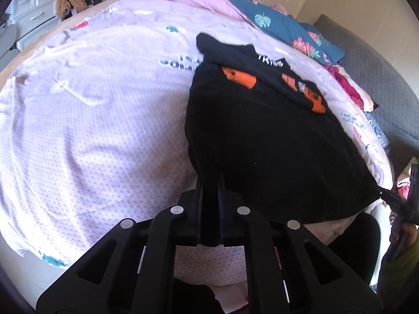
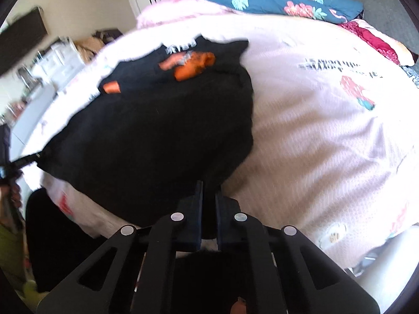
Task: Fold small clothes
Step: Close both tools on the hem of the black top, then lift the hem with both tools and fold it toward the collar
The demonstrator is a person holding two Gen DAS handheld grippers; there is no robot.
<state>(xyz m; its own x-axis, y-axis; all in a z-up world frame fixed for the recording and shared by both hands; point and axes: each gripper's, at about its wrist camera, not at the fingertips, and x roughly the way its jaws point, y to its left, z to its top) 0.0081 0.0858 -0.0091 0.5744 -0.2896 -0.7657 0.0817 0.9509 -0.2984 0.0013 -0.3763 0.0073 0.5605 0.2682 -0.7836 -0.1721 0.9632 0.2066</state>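
I count one black shirt (image 1: 262, 141) on the bed (image 1: 91, 120), two tongs, left (image 1: 209, 183) and right (image 2: 209, 187), at its near corners, and one blue floral pillow (image 1: 288, 28) beyond the shirt.

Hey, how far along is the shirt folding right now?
Done: the black shirt lies spread on the pink bedspread, print side showing at its far end. In hand: the left tongs and right tongs each pinch a near corner, lifting the hem. Left: carrying that edge over and finishing the folds.
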